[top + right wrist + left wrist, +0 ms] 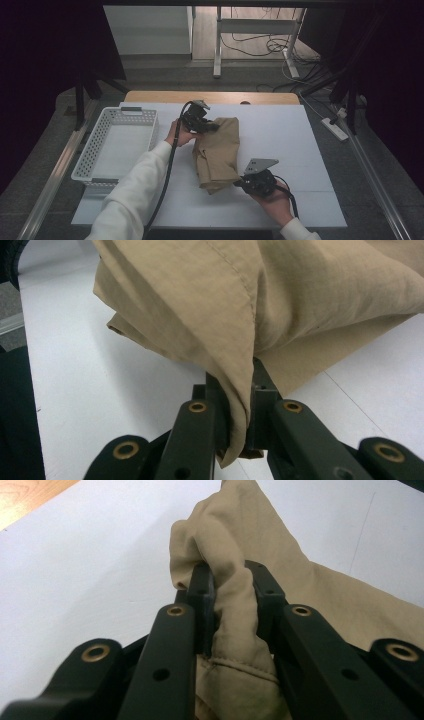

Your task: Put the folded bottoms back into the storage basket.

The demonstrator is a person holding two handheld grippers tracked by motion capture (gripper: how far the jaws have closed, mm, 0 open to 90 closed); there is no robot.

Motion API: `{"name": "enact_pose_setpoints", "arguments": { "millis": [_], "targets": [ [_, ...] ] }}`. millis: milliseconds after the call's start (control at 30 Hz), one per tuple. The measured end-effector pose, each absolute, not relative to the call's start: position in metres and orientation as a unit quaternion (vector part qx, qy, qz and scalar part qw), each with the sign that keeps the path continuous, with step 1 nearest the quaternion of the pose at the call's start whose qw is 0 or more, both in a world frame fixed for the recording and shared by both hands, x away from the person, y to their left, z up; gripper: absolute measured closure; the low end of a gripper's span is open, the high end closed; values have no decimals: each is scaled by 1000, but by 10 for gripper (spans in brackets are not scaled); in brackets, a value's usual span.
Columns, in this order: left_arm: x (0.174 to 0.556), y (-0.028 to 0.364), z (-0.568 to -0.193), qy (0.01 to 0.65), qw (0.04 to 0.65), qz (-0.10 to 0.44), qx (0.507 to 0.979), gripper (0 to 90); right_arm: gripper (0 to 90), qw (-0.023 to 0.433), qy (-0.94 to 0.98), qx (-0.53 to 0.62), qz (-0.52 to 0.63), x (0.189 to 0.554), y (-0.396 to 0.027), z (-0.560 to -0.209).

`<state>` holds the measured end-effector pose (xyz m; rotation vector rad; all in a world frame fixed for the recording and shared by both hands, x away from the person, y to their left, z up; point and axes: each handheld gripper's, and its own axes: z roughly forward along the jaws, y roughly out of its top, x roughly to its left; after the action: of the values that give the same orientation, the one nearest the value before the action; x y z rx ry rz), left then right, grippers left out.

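A folded tan cloth (218,152) lies in the middle of the white table top (290,135). My left gripper (209,125) is shut on the cloth's far left corner; in the left gripper view a bunched fold of the tan cloth (235,600) is pinched between the two black jaws of the left gripper (231,580). My right gripper (239,183) is shut on the near right edge of the cloth. In the right gripper view a hemmed edge of the cloth (235,315) hangs down into the closed jaws of the right gripper (240,385).
A white plastic basket (116,145) stands at the left of the table with nothing visible inside. A strip of bare wood (210,96) shows at the table's far edge. Desk legs and cables (270,45) lie on the floor beyond.
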<state>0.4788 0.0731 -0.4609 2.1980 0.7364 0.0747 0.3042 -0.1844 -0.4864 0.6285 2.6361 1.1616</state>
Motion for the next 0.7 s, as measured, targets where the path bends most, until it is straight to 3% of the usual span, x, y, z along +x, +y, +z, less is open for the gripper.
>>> {"name": "enact_pose_setpoints", "arguments": {
  "millis": [700],
  "targets": [
    [471,79,-447,286,410,41,865,762,840,97,882,209,410,302,-184,-480]
  ]
}}
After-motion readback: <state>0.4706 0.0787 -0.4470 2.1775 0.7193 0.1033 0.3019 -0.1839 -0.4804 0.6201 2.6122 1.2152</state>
